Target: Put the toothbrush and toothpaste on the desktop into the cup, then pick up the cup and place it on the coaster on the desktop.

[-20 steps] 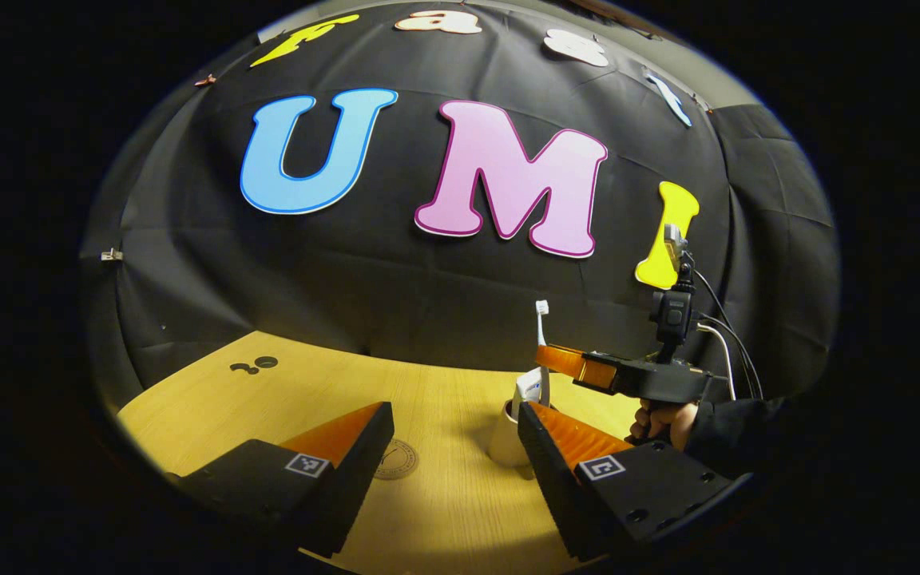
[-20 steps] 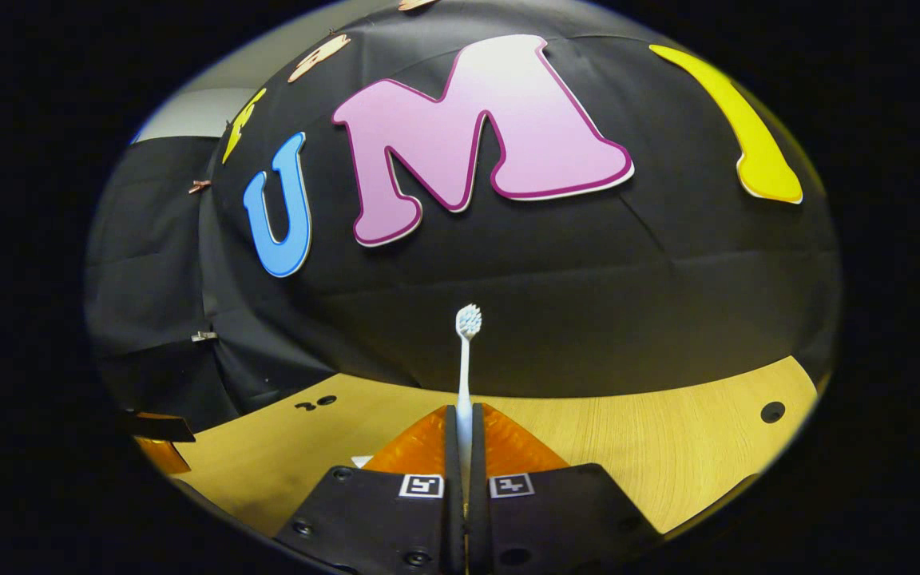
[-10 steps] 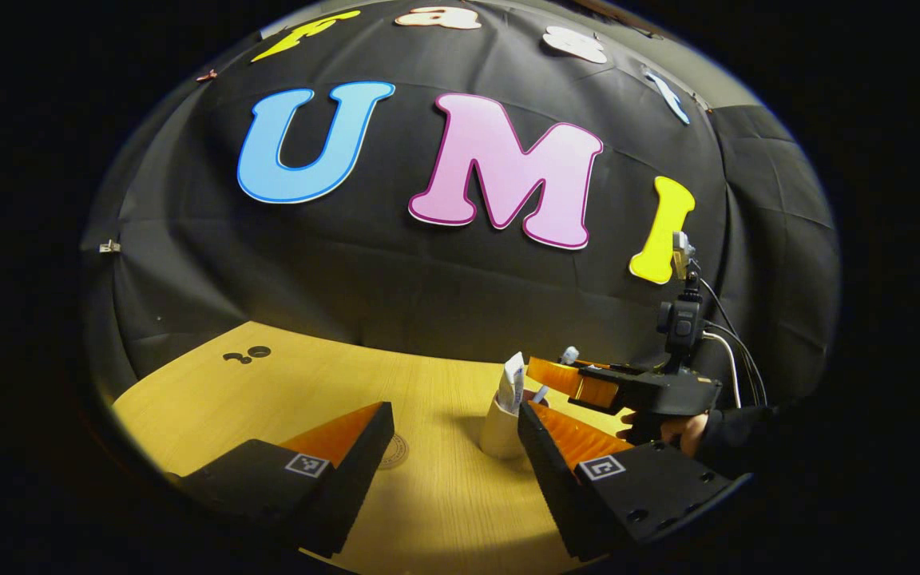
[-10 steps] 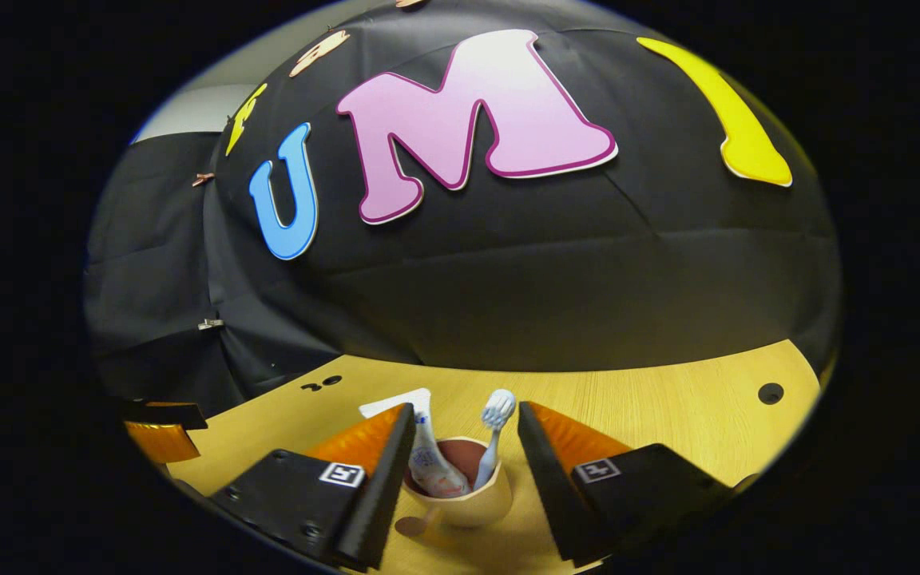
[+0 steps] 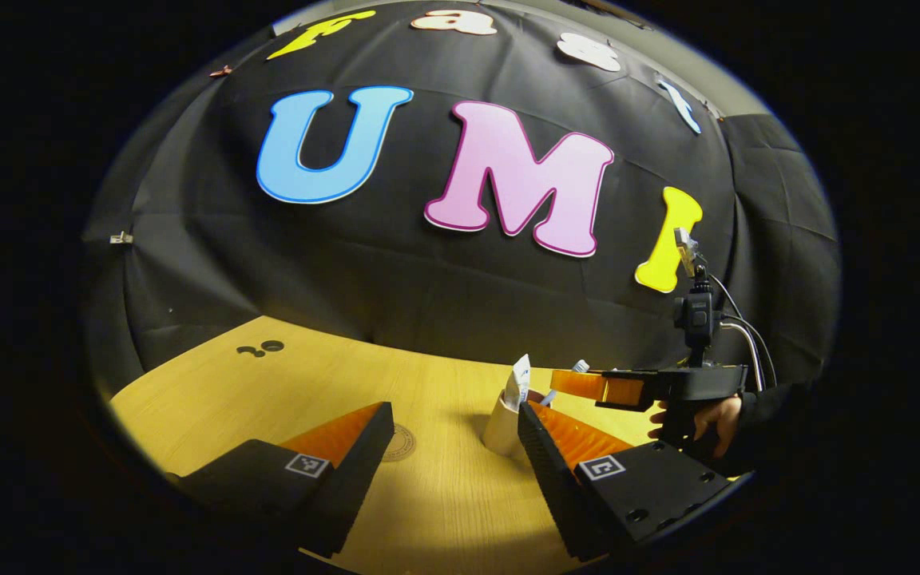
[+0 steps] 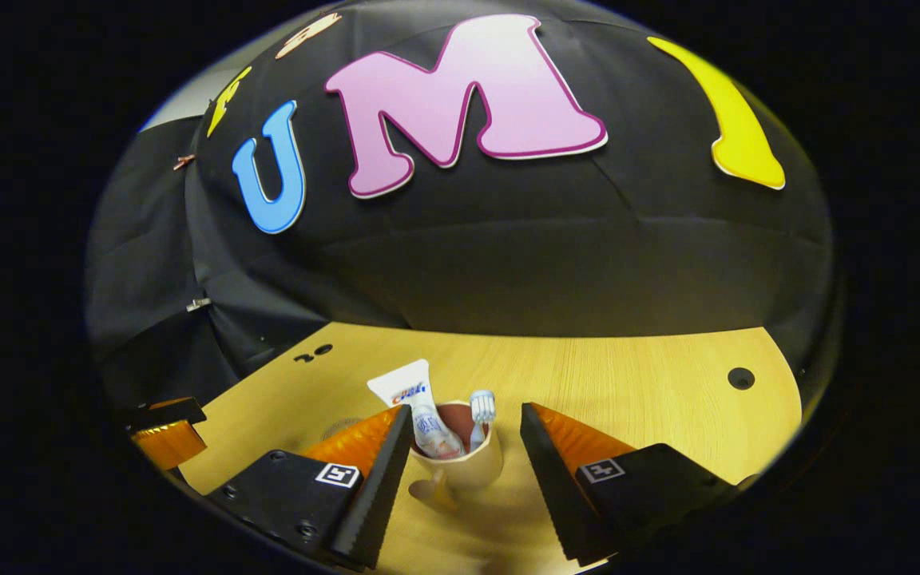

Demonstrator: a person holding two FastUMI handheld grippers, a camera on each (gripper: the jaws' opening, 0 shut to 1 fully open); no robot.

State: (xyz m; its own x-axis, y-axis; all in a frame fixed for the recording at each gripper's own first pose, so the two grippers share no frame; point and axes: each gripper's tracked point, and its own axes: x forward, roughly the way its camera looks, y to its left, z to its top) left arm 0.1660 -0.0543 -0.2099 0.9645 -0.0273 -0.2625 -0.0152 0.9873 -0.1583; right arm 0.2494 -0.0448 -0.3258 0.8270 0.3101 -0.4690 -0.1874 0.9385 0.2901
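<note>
Right gripper (image 6: pixel 460 471) wide open, empty, flanking cup (image 6: pixel 460 467); left gripper view adds coaster (image 5: pixel 398 442).

Cup (image 6: pixel 460 467) between the spread right tongs (image 6: pixel 460 447); bare desktop (image 6: pixel 652 399) right of it.

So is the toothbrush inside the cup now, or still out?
Inside. In the right gripper view the toothbrush stands bristles-up in the cup beside the toothpaste, and the right gripper is open around it.

Toothbrush (image 6: pixel 481 407) and toothpaste (image 6: pixel 420 403) in cup (image 6: pixel 464 467), coaster (image 5: pixel 398 442) left of cup on desktop (image 5: pixel 444 495)
</note>
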